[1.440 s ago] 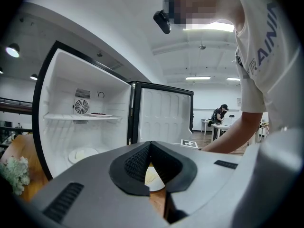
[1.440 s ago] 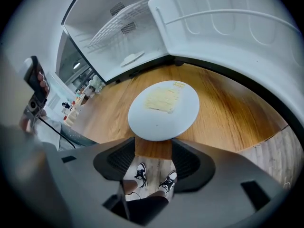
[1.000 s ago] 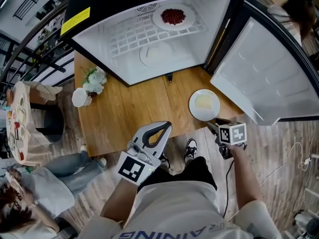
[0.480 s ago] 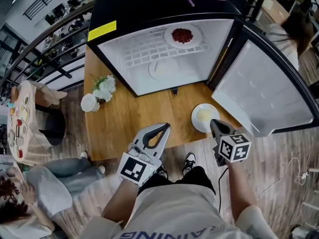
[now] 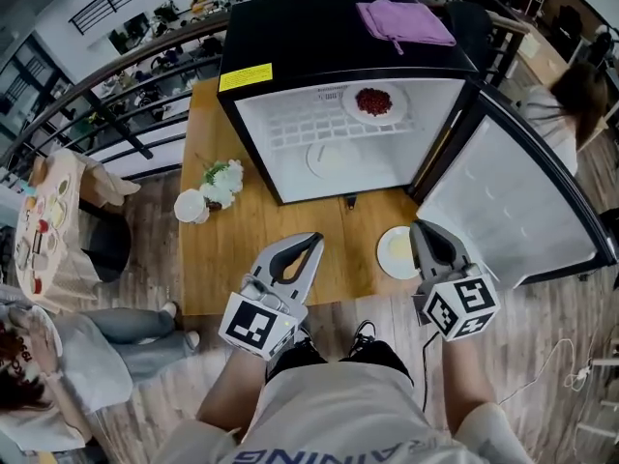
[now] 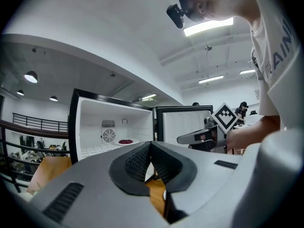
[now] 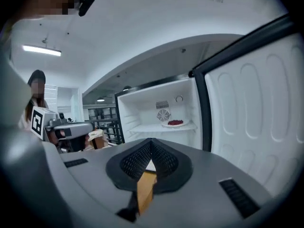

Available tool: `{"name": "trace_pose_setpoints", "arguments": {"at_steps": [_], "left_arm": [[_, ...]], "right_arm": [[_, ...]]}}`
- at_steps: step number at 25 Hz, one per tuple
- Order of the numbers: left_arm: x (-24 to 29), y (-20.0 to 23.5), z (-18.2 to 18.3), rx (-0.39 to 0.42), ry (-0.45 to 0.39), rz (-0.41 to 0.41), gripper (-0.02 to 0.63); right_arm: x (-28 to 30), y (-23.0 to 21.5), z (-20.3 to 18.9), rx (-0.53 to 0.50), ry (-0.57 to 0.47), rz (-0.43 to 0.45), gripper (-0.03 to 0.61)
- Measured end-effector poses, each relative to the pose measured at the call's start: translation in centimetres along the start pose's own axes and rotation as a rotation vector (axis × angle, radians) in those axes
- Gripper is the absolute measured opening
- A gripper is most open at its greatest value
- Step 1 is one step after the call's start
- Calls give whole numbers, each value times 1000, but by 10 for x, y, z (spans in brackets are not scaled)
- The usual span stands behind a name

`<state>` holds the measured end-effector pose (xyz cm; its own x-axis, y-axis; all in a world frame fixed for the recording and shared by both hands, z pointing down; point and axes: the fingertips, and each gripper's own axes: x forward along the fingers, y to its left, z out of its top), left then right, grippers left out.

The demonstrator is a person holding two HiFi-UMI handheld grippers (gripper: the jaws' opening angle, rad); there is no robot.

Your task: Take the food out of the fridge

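Food [image 5: 373, 101] of a dark red colour lies on a white plate [image 5: 346, 105] on the upper shelf of the fridge [image 5: 290, 37], towards the back and on the side nearer the hinge. A second plate [image 5: 329, 159] lies lower down inside the fridge, on its floor; I cannot tell what, if anything, is on it. The fridge is black outside and white inside, and stands on a wooden table [image 5: 251, 249]. Its door [image 5: 513, 201] is swung wide open to the right. A purple cloth [image 5: 401, 19] lies on top of the fridge, and a yellow sticker [image 5: 245, 76] sits on its front upper edge.

In front of the fridge, near the foot of the door, a third plate [image 5: 384, 254] with something pale on it rests on the table. To the left of the fridge stand a small bunch of flowers [image 5: 222, 180] and a white cup [image 5: 190, 205].

The person stands at the table edge facing the open fridge, a gripper in each hand, both held in the air well short of it. The left gripper [image 5: 314, 238] points at the fridge with its jaws pressed together and nothing between them. The right gripper [image 5: 418, 226] is above the near rim of the third plate, aimed at the fridge too, and its jaws are likewise clenched on nothing. Neither gripper touches any plate.
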<state>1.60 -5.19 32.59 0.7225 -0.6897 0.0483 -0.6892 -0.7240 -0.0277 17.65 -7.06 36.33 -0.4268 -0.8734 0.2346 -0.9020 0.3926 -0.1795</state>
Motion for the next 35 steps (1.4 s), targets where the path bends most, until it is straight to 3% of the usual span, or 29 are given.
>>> {"name": "trace_pose_setpoints", "arguments": {"at_steps": [10, 35], "left_arm": [[-22, 20, 37, 16, -58, 68, 8], [-25, 24, 46, 27, -89, 61, 7]], "right_arm": [[-2, 25, 67, -62, -162, 35, 21], [4, 27, 70, -21, -152, 33, 21]]}}
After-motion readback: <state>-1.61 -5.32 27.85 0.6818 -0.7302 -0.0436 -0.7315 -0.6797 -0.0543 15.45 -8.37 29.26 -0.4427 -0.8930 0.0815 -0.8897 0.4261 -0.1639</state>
